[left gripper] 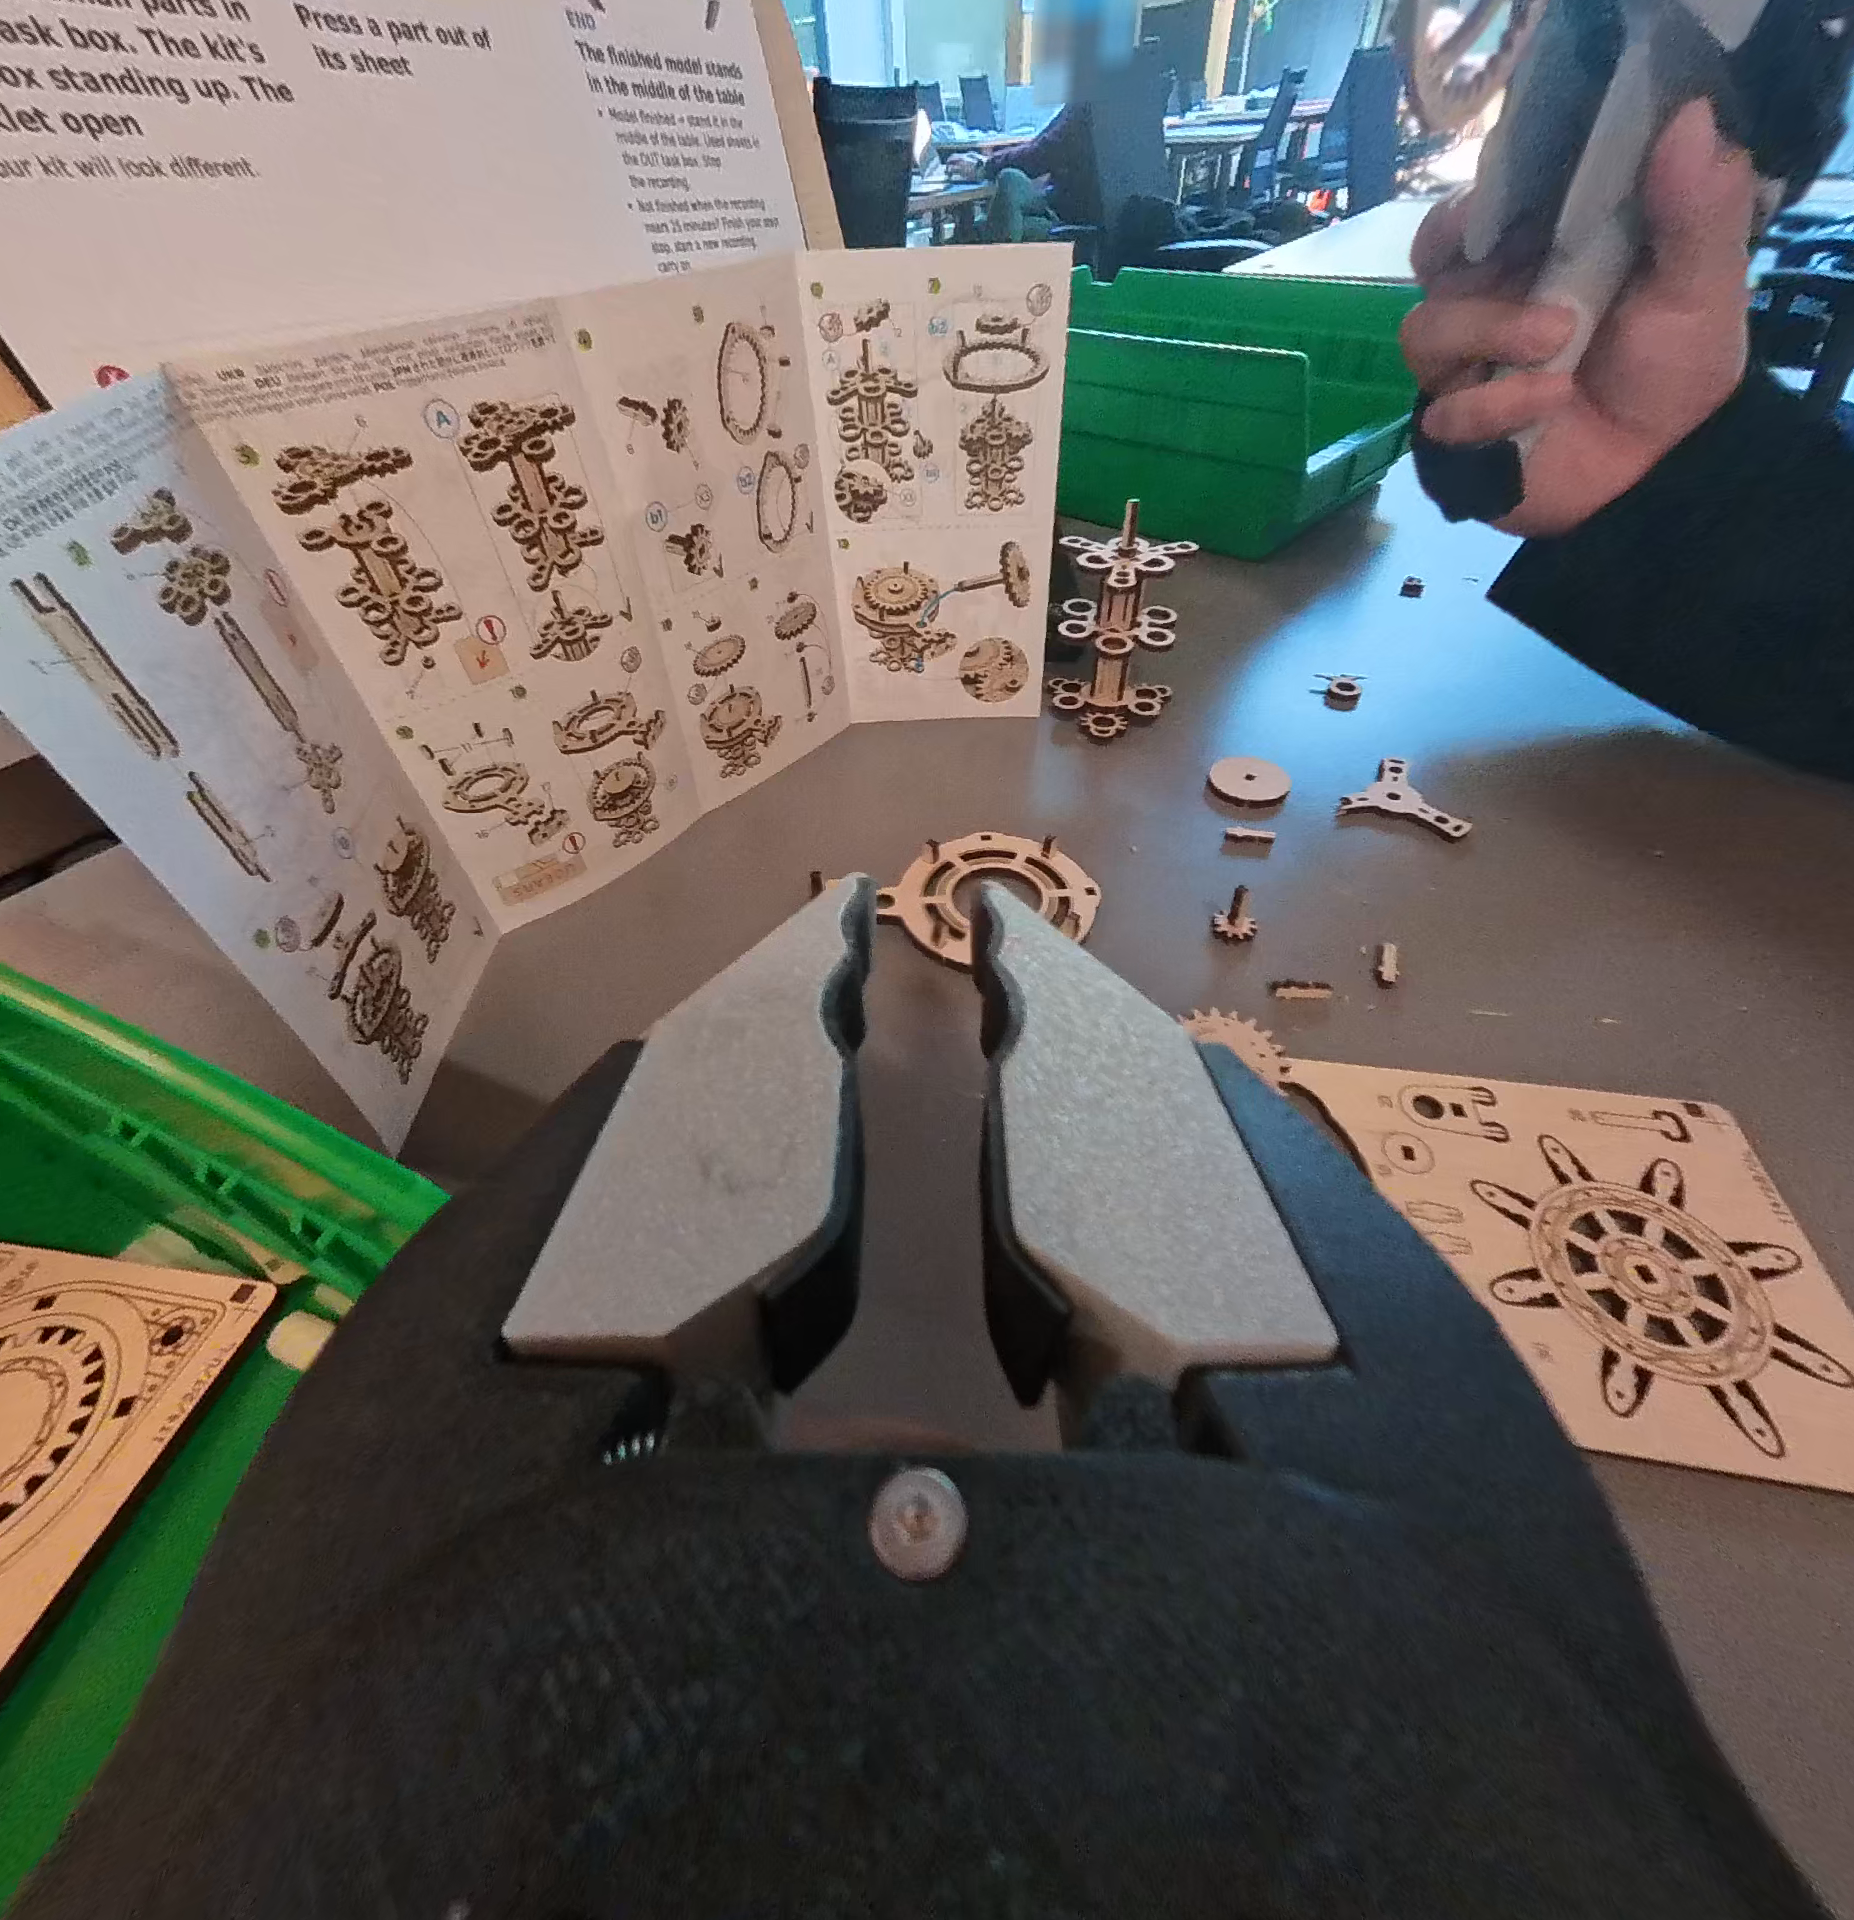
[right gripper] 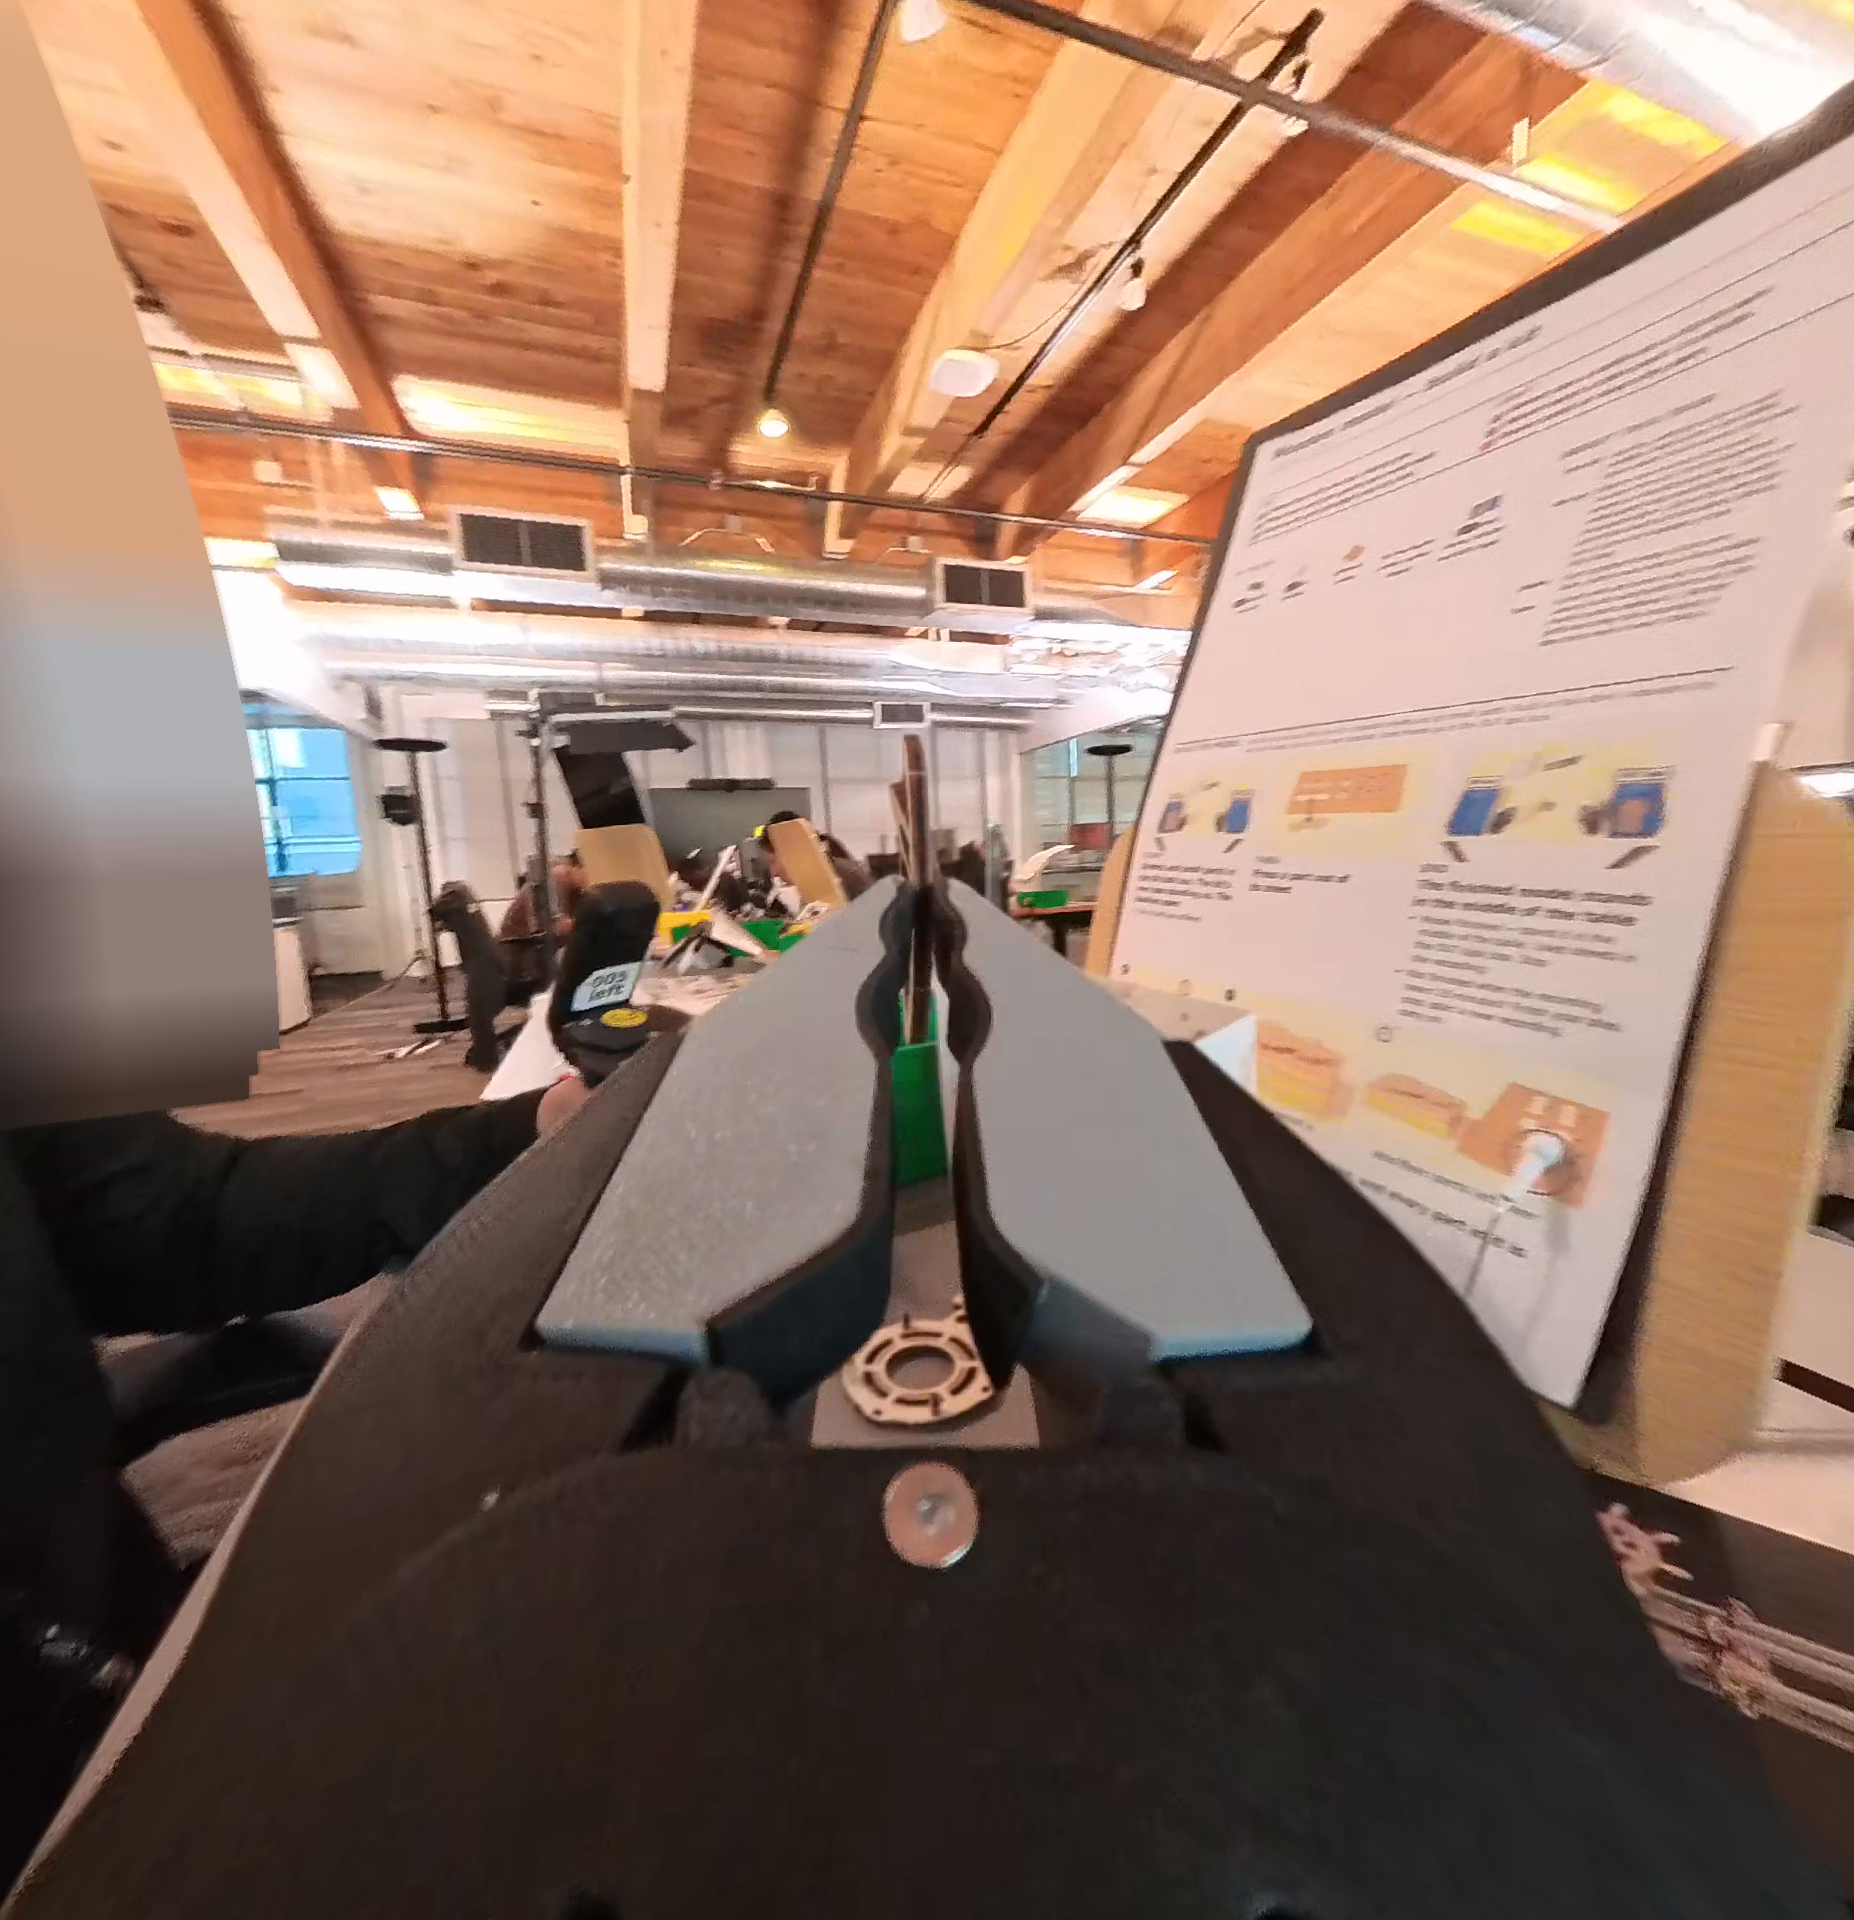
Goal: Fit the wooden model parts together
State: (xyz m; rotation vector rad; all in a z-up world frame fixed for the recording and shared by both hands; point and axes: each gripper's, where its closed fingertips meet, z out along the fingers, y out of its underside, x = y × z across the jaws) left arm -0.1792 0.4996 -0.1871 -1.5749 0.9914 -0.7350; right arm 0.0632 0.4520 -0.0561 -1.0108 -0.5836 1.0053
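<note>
Closest to the lens, the left hand-held gripper (left gripper: 923,914) hangs low over the grey bench (left gripper: 1588,935), its grey fingers (left gripper: 757,1122) a narrow gap apart with nothing between them; the tips frame a flat wooden ring part (left gripper: 990,899) lying on the bench just beyond. At far left a green bin (left gripper: 175,1164) holds a wooden sheet with a cut gear ring (left gripper: 61,1382). Behind it a fold-out instruction leaflet (left gripper: 549,582) stands upright, with a white printed board (left gripper: 383,156) leaning farther back. Right of the leaflet stands a partly built wooden tower of stacked ringed plates (left gripper: 1115,634), upright on the bench, and a second green bin (left gripper: 1214,416) sits behind that. Small loose pieces lie scattered to the right: a round disc (left gripper: 1250,781), a three-armed piece (left gripper: 1406,802) and a tiny gear (left gripper: 1232,920). Nearer, a wooden sheet bearing a ship's-wheel pattern (left gripper: 1629,1278) lies flat. At upper right a person's hand (left gripper: 1567,343) grips the other tool's handle.

Seen from the right wrist, the right hand-held gripper (right gripper: 918,904) is raised and tilted up toward the timber ceiling, its jaws clamped on a thin wooden piece (right gripper: 912,821) held edge-on, too thin to tell its shape
</note>
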